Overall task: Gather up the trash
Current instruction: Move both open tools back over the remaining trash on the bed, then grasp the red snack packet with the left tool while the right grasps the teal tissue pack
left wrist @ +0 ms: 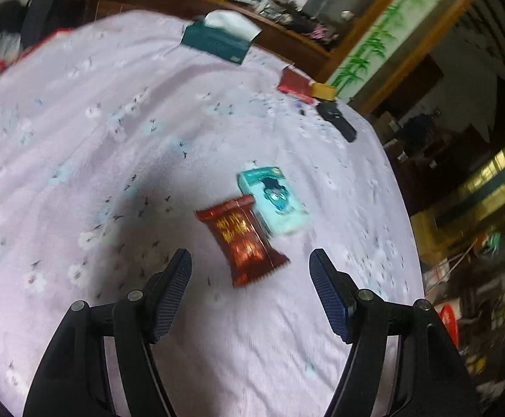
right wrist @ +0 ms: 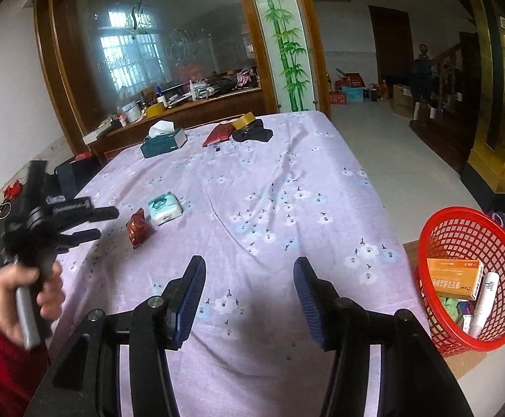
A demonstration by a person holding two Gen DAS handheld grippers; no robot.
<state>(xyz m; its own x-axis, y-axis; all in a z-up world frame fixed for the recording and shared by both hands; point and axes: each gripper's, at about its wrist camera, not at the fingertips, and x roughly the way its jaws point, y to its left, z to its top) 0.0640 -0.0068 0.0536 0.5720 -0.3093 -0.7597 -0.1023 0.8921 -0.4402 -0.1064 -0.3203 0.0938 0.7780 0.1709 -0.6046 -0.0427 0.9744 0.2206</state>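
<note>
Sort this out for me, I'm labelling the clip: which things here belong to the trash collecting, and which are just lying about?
Part of the job:
- red snack wrapper
- small teal tissue pack
- red basket already holding trash
- left gripper, open near the wrapper
- right gripper, open and empty

Probably just lying about:
- tissue box
- tape roll
- black item
- red packet

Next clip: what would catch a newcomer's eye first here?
The shiny red snack wrapper lies on the lilac flowered tablecloth, touching a pale teal tissue pack, just ahead of the open left gripper. Off the table's right edge, a red plastic mesh basket already holds boxes.
</note>
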